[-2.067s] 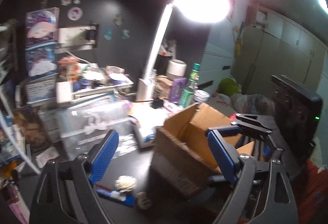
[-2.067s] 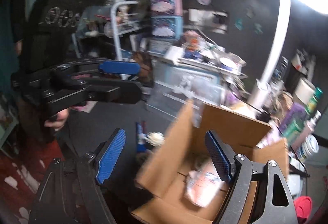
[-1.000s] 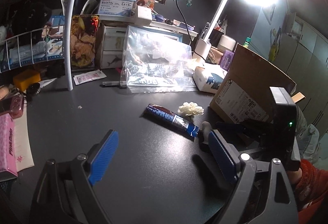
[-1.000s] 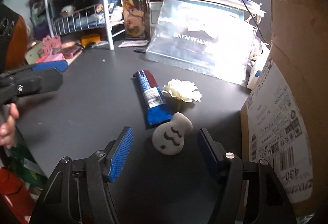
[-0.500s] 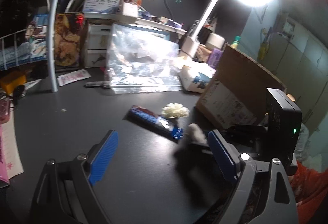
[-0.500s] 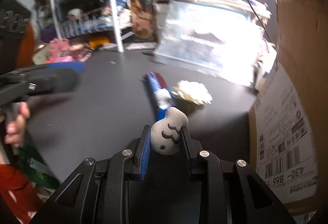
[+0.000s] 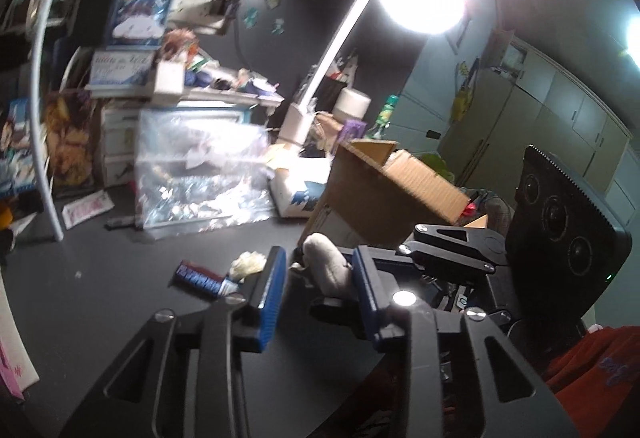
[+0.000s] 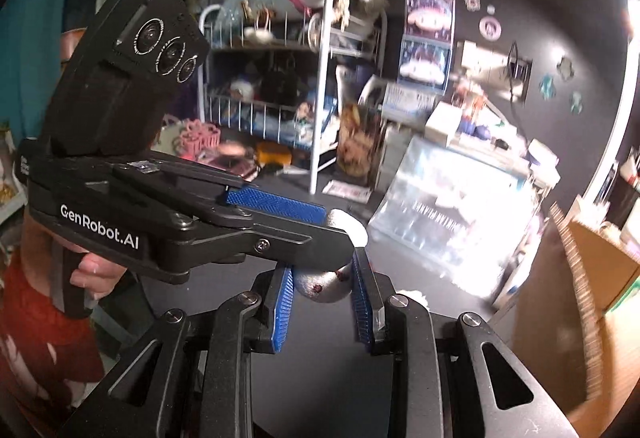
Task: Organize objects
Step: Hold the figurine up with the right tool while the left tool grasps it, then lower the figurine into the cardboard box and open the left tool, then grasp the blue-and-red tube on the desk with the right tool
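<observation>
A small white plush toy (image 8: 326,288) with dark red marks sits between the blue pads of my right gripper (image 8: 322,292), which is shut on it and holds it above the black desk. In the left wrist view the same toy (image 7: 326,264) lies between the pads of my left gripper (image 7: 320,276), whose jaws have closed in around it from the side; I cannot tell if they press it. The open cardboard box (image 7: 384,183) stands just behind. A blue snack bar (image 7: 200,278) and a white flower (image 7: 248,262) lie on the desk.
A clear plastic bag (image 7: 196,177) leans against white drawers at the back. A white desk lamp (image 7: 336,49) glares above the box. A wire shelf rack (image 8: 280,77) with clutter stands at the left. The box also shows at the right in the right wrist view (image 8: 592,278).
My right gripper shut on the plush toy and lifted it off the desk. My left gripper moved in and narrowed its jaws around the toy.
</observation>
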A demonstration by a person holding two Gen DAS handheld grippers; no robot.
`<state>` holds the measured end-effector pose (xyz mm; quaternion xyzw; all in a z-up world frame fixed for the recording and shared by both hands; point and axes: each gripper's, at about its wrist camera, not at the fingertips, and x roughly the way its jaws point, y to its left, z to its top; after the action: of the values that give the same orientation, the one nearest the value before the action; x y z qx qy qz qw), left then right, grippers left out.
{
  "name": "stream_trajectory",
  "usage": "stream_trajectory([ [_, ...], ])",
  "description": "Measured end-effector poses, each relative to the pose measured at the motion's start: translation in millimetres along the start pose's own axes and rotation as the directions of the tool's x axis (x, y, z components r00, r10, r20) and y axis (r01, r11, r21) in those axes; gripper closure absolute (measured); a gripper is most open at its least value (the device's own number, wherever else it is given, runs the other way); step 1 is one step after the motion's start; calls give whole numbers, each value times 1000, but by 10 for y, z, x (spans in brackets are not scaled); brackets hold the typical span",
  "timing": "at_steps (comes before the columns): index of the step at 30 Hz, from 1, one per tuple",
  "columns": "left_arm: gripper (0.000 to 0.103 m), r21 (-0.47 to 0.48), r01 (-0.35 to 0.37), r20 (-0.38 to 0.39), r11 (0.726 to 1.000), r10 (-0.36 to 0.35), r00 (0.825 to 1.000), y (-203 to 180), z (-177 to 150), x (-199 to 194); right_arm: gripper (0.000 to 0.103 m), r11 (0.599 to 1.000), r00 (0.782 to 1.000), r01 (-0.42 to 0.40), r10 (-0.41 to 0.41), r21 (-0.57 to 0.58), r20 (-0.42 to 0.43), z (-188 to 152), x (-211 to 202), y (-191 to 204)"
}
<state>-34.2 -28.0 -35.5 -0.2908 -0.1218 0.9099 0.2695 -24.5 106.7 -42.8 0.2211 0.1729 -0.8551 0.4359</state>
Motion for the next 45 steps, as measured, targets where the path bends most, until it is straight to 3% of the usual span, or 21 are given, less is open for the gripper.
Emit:
stream_trajectory([
  [7,75,88,35,-24,996,-33,999,-415,436,296,80,997,996,80,-79,-14,27,123,-320,-331],
  [12,75,124,88,-89,988,-77,993,-703,748,748,80,991,991,131,-131,16,-1,125,-546,-769],
  [20,75,100,153,-241,983,-125,962,-911,995,1478,80,985,981,144,-129,92,-147,5,-677,-1459],
  [26,74,109,127,-283,986,-91,955,-965,1016,1682,79,987,967,117,-88,110,-239,-53,-623,-1695],
  [28,50,118,108,-282,987,-71,957,-957,1011,1667,75,986,960,125,-93,108,-262,-72,-611,-1734],
  [30,35,127,100,-262,987,-63,963,-956,1013,1600,50,983,956,149,-114,111,-271,-84,-606,-1766],
  [38,27,137,42,-181,990,-16,983,-843,1021,1201,48,983,959,144,-111,114,-261,-73,-674,-1721],
  [45,25,107,-118,-32,987,122,992,-539,853,553,48,992,991,79,-67,95,-117,99,-791,-1275],
])
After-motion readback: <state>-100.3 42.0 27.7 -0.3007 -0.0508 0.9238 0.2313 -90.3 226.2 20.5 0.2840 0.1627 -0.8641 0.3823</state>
